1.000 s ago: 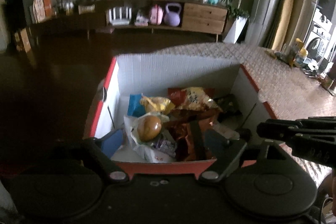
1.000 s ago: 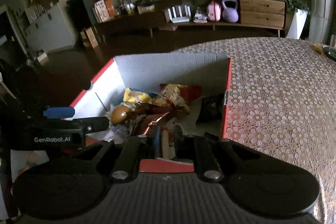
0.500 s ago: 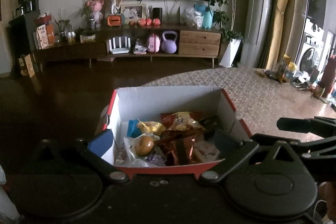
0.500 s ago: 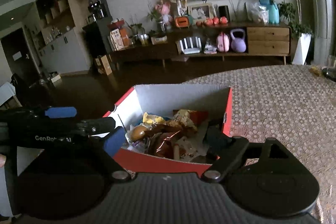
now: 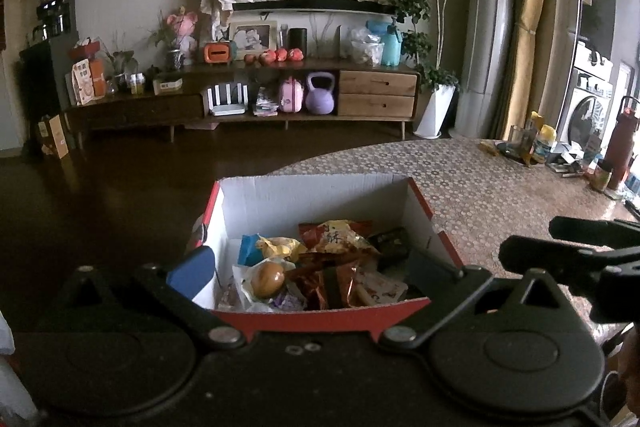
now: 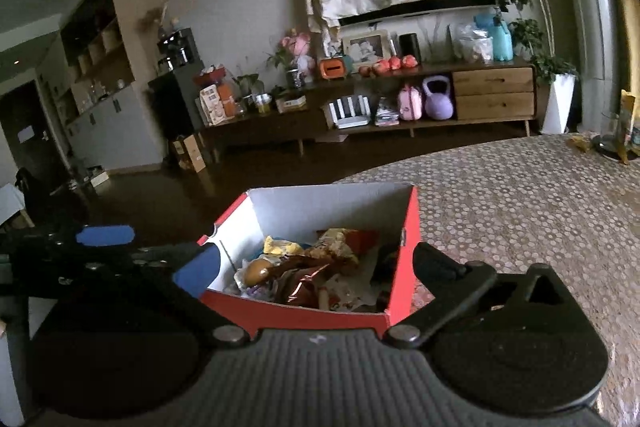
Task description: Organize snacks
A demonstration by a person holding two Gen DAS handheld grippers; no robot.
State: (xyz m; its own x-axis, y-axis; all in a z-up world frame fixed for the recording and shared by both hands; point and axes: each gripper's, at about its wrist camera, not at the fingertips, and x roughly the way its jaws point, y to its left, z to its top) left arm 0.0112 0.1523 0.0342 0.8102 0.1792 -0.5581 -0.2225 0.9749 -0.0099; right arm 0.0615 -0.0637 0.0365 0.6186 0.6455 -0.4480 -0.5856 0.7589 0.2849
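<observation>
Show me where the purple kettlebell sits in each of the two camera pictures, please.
Left wrist view: purple kettlebell on the sideboard's lower shelf, upper middle, just left of the wooden drawers.
Right wrist view: kettlebell right of centre, upper part, again left of the drawers.
Shared landmark: pink case beside it.

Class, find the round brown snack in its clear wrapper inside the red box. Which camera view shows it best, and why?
The left wrist view: the round brown snack sits near the frame's centre, large and unblocked, in the red box. The right wrist view shows the same snack smaller and from the side, partly behind the box's near wall.
</observation>
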